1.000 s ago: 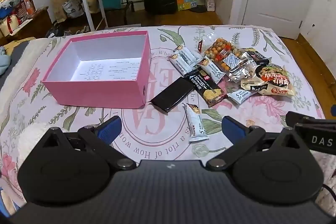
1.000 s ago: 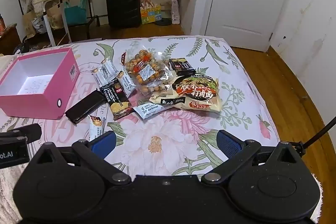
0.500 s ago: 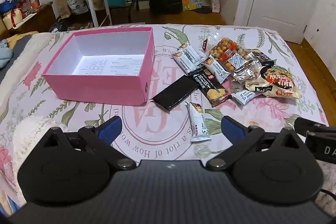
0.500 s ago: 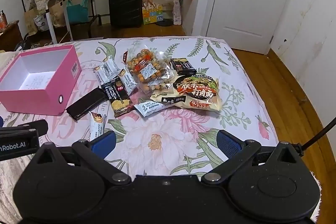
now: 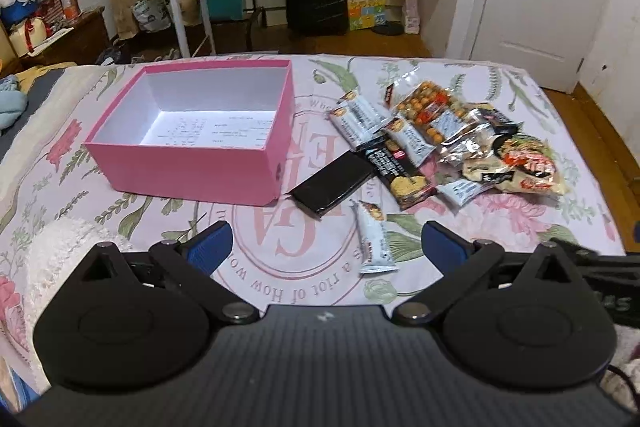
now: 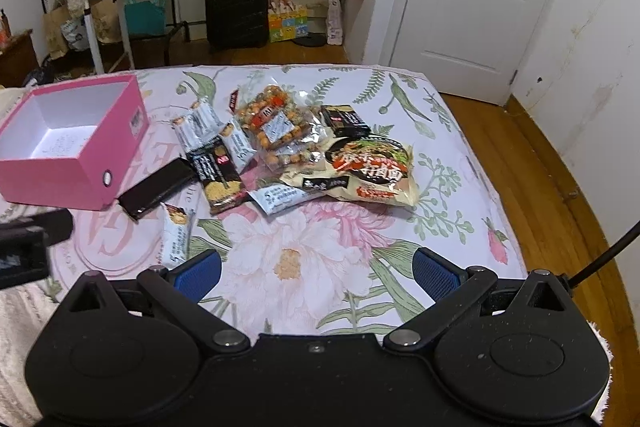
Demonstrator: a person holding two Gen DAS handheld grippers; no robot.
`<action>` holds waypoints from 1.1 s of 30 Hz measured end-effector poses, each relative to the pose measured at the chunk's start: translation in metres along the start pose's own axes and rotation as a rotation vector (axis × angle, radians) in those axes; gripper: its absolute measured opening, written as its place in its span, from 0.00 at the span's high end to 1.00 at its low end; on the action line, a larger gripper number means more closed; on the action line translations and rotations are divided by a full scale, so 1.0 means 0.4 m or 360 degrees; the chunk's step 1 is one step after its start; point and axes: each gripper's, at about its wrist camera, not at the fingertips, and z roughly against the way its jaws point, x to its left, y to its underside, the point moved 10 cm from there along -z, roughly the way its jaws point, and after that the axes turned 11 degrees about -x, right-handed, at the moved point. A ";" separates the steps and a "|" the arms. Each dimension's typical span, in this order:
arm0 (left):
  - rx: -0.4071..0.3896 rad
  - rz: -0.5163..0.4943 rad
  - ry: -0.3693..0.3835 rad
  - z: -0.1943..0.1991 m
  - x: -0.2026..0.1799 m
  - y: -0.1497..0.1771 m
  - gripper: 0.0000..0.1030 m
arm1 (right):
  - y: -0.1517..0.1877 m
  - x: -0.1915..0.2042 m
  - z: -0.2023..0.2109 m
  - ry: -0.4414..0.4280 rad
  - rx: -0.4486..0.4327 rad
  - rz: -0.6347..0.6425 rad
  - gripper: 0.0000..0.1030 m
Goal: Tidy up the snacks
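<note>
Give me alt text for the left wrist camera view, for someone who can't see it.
An open, empty pink box sits on a floral bedspread, with a heap of snack packets to its right, including a noodle bag and a black packet beside the box. The left gripper is open in the foreground, holding nothing.

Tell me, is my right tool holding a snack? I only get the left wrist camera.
Observer: No. The right tool is open, with nothing between its fingers.
Operator: Which snack is closest to it?
Observer: A white bar, lying just left of it on the bedspread.
Operator: Is there anything on the right side of the box?
Observer: Yes, a printed label is stuck on that wall.
</note>
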 end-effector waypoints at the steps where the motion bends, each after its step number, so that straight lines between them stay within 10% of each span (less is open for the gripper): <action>1: -0.0006 -0.0002 0.0002 0.005 -0.002 0.000 0.01 | 0.002 -0.001 0.000 0.0001 0.0001 0.0003 0.00; 33: -0.0001 -0.0074 0.0012 0.030 -0.023 0.017 0.00 | 0.009 -0.030 0.030 0.0021 -0.0016 -0.0057 0.00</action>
